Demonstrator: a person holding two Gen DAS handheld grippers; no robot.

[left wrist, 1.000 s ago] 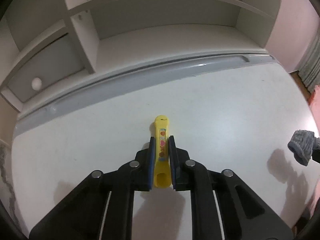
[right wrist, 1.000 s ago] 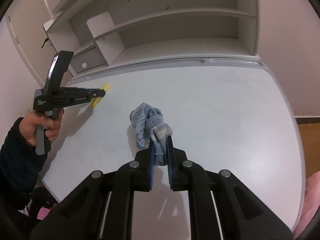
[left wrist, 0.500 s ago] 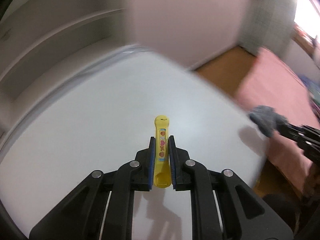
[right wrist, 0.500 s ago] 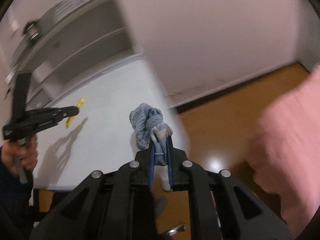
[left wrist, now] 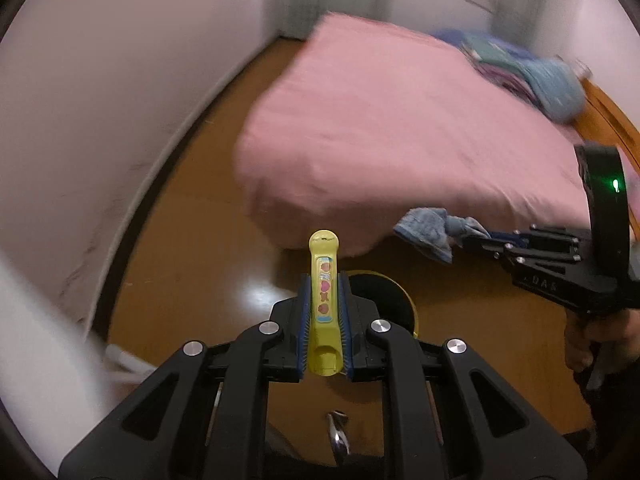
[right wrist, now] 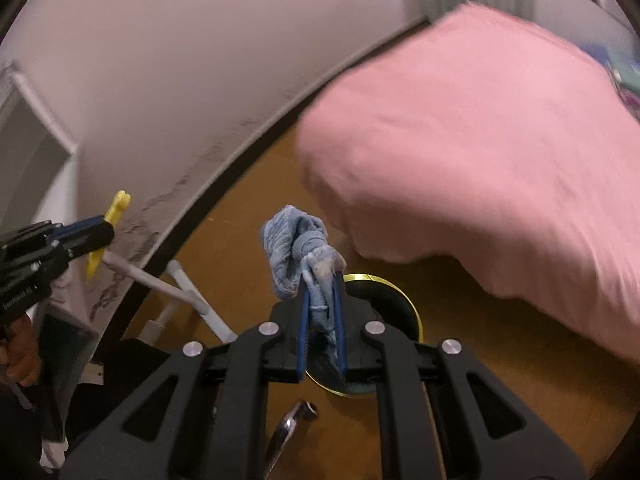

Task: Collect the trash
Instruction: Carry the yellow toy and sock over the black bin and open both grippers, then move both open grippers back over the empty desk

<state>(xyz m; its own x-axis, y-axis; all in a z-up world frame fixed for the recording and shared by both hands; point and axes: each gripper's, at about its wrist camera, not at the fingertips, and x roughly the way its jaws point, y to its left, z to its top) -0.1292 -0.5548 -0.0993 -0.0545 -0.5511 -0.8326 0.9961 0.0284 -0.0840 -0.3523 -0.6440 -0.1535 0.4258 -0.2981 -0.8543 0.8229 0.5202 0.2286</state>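
- Filling most of the upper right of both wrist views, a bed (left wrist: 400, 120) under a pink cover stands on a brown wooden floor (left wrist: 192, 264), blurred throughout.
- At the far end of the bed, a heap of blue and purple fabric (left wrist: 540, 76) lies on the cover; too smeared to tell what it is.
- Along the left, a pale wall (right wrist: 200, 60) meets the floor at a dark skirting line, with scuff marks low down.
- Low on the floor, just past both sets of fingertips, a round bin (right wrist: 404, 308) with a yellow rim and dark inside is partly hidden by the grippers.
- Beside the wall in the right wrist view, white tubes (right wrist: 192, 292) cross each other; their frame cannot be made out.
- The right gripper (right wrist: 322, 320) is clamped on a crumpled blue cloth (right wrist: 292, 248), whose bulk sticks up past the fingertips, above the near edge of the bin; the left wrist view shows it held out in the air in front of the bed's corner.
- The left gripper (left wrist: 325, 312) is clamped on a slim yellow plastic piece (left wrist: 324, 280) with coloured stickers, pointing straight out, its tip over the floor before the bed and the bin just behind it.
- A hand (left wrist: 588, 340) holds the right gripper's handle at the right edge.
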